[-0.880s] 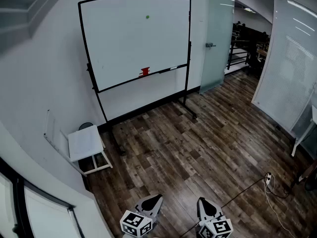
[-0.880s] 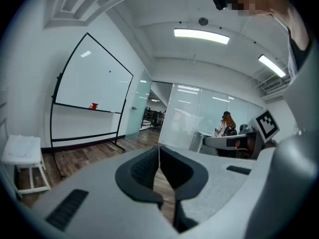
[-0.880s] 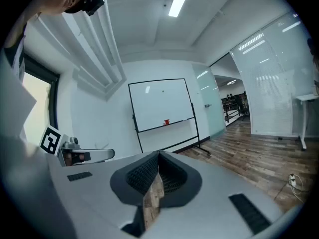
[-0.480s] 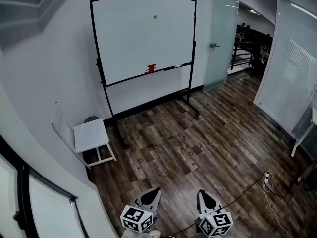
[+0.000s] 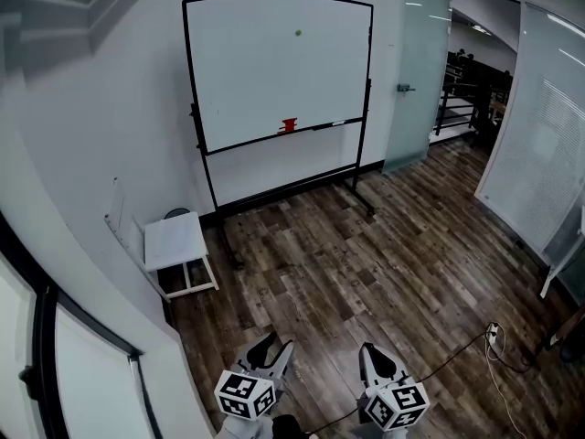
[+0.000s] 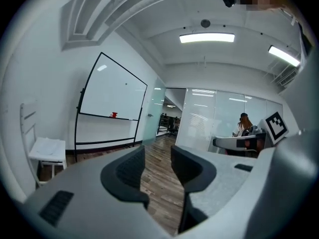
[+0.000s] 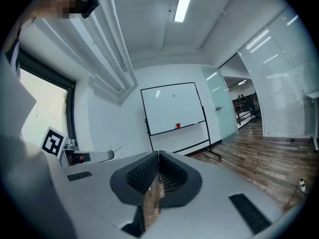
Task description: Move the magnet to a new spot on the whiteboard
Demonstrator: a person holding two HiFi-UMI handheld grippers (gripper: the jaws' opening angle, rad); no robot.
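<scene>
1. Left tool (image 5: pixel 271 348): lower centre-left of the head view, held low over the wooden floor (image 5: pixel 366 263). Its jaws stand partly apart with nothing between them; only floorboards show through the gap.
2. Right tool (image 5: pixel 370 355): lower centre-right of the head view, just beside the left tool. Its jaws are closed tip to tip and hold nothing.
3. Magnet (image 5: pixel 298 33): small green dot in the upper centre of the frame. It sits high on the whiteboard (image 5: pixel 265 80), right of the board's middle and well apart from both tools.
4. Whiteboard: black-framed, on a rolling stand, against the far wall in the upper middle of the head view. The writing face is otherwise blank.
5. Red item (image 5: pixel 290 125): on the board's tray rail, below the magnet. Its kind cannot be made out.
6. Marker (image 5: pixel 338 123): lying on the same rail, right of the red item.
7. Low white stand (image 5: pixel 175 240): left of the frame, by the wall, beside the board's left leg.
8. Frosted glass door (image 5: pixel 416 71): upper right, just right of the board.
9. Cable with power strip (image 5: pixel 494 332): on the floor at the lower right.
</scene>
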